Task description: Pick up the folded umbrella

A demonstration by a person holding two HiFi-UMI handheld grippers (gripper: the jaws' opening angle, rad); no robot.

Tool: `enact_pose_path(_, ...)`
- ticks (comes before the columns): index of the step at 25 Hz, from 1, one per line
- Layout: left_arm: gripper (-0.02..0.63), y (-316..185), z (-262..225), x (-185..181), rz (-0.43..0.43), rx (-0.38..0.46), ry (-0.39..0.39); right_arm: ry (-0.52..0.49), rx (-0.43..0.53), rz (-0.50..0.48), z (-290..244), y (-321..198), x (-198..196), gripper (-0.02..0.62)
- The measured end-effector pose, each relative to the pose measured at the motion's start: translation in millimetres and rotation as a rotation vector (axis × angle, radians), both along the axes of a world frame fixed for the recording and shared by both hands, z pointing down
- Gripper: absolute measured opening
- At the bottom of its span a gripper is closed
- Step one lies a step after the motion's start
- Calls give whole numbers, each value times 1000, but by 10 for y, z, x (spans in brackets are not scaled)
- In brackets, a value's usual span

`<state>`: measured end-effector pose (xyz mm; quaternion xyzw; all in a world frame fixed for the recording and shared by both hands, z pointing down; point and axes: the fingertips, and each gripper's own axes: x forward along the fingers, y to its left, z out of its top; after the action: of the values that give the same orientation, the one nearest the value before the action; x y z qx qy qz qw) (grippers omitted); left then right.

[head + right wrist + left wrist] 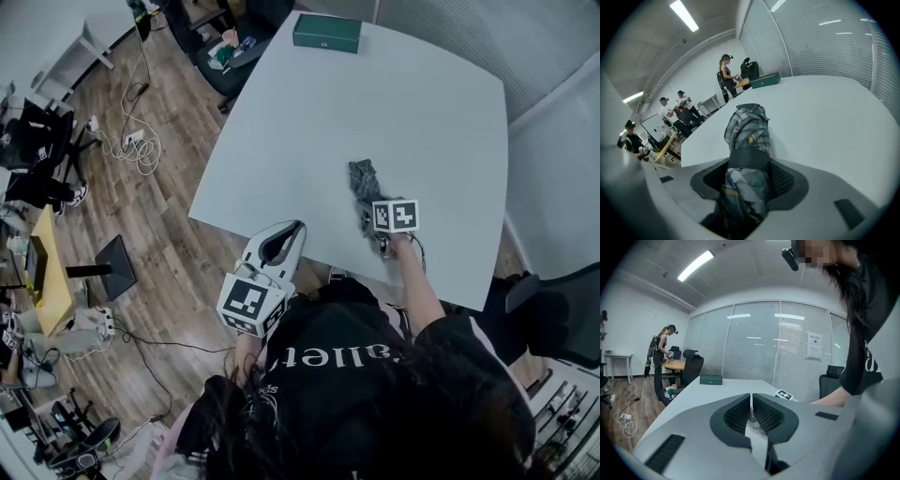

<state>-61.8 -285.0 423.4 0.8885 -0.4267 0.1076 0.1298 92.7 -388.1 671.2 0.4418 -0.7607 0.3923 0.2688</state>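
The folded umbrella, in a grey plaid cover with a black strap, lies on the white table near its front edge. My right gripper is shut on its near end; its marker cube hides the jaws in the head view. In the right gripper view the umbrella fills the space between the pads of the right gripper and points away over the tabletop. My left gripper hovers at the table's front edge, left of the umbrella. Its jaws meet with nothing between them in the left gripper view.
A dark green box sits at the table's far edge. Black office chairs stand at the right and beyond the far corner. Cables lie on the wooden floor at the left. Several people stand by desks across the room.
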Motion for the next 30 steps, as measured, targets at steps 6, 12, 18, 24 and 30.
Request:
enact_pose_path(6, 29, 71, -33, 14, 13, 8, 2, -83, 90, -20, -501, 203, -128, 239)
enact_pose_path(12, 28, 199, -40, 14, 25, 14, 3, -164, 174, -27, -1041, 451, -267, 239)
enact_pose_path(18, 28, 350, -25, -43, 36, 15, 10, -197, 232, -7, -1413, 738, -346, 239)
enact_pose_path(24, 29, 536, -21, -92, 50, 18, 19, -212, 253, 2, -1629, 1083, -392, 239)
enact_pose_path(30, 28, 738, -48, -235, 67, 18, 29, -209, 264, 28, -1756, 1400, -491, 239)
